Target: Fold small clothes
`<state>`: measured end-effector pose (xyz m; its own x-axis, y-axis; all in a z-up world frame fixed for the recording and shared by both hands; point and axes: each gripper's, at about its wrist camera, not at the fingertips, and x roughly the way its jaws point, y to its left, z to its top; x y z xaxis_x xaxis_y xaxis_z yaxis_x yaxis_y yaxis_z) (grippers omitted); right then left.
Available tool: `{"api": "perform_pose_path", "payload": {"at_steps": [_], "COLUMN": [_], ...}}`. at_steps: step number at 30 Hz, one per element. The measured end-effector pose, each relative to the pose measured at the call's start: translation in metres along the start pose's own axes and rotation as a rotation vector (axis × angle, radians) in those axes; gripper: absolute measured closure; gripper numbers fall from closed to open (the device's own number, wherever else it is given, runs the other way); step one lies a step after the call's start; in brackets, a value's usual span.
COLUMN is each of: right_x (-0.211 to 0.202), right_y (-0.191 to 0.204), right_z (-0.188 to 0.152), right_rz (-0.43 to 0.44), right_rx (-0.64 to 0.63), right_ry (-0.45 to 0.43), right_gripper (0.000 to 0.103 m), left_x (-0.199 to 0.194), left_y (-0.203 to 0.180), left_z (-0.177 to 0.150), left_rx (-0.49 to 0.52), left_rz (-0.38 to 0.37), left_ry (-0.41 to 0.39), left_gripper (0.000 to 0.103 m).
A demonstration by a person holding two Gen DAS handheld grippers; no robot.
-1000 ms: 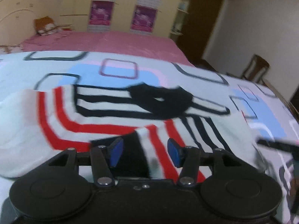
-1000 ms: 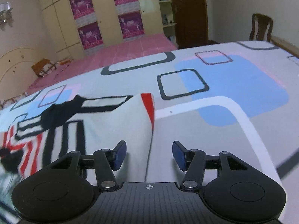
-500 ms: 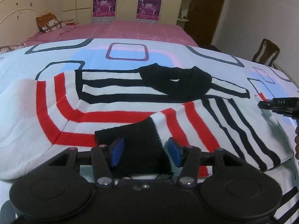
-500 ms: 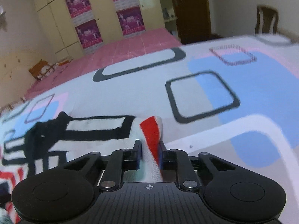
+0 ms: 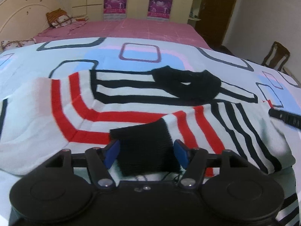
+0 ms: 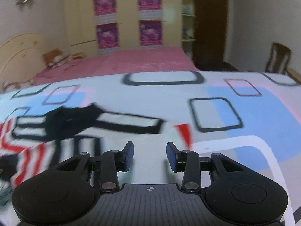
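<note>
The sweater lies spread across the middle of the frame on the bed, one sleeve folded inward. Its black cuff sits between the left gripper's opening jaws, apparently being released. The right gripper's jaws are opening too, empty.

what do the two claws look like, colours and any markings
Both are matte black with two round discs at the base, hinged links with silver pivot screws, and blue pads on the fingers. The left claw has a smooth body; the right claw has a ribbed grey plate with a small crosshair mark.
</note>
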<state>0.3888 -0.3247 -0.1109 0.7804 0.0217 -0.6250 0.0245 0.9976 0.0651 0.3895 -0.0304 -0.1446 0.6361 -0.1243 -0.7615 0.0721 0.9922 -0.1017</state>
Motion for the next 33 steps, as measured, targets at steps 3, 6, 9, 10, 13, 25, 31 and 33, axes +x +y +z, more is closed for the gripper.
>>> {"api": "perform_pose_path", "payload": {"at_steps": [3, 6, 9, 10, 13, 25, 31, 33], "right_x": [-0.001, 0.001, 0.005, 0.008, 0.014, 0.014, 0.029, 0.036], "right_y": [0.027, 0.046, 0.063, 0.069, 0.083, 0.155, 0.186, 0.192], "right_z": [-0.008, -0.016, -0.021, -0.024, -0.030, -0.019, -0.023, -0.028], "right_rz": [0.054, 0.081, 0.107, 0.108, 0.082, 0.162, 0.160, 0.146], "right_rx": [-0.052, -0.071, -0.082, -0.097, -0.136, -0.136, -0.163, -0.186], "right_ry": [0.035, 0.059, 0.084, 0.102, 0.127, 0.098, 0.128, 0.145], "right_gripper": [0.064, 0.064, 0.064, 0.064, 0.064, 0.064, 0.064, 0.064], "left_x": [-0.010, -0.021, -0.029, -0.032, -0.040, -0.066, -0.075, -0.080], "left_y": [0.005, 0.011, 0.020, 0.024, 0.037, 0.122, 0.176, 0.194], "left_z": [0.002, 0.001, 0.000, -0.001, -0.004, -0.013, -0.024, -0.028], "left_rx": [-0.003, 0.000, 0.002, 0.001, -0.008, -0.111, -0.203, -0.239], "left_rz": [0.019, 0.039, 0.052, 0.057, 0.072, 0.141, 0.199, 0.221], "left_ry": [-0.008, -0.021, -0.027, -0.028, -0.031, -0.038, -0.021, -0.017], "left_gripper": [0.039, 0.036, 0.035, 0.035, 0.034, 0.027, 0.025, 0.025]}}
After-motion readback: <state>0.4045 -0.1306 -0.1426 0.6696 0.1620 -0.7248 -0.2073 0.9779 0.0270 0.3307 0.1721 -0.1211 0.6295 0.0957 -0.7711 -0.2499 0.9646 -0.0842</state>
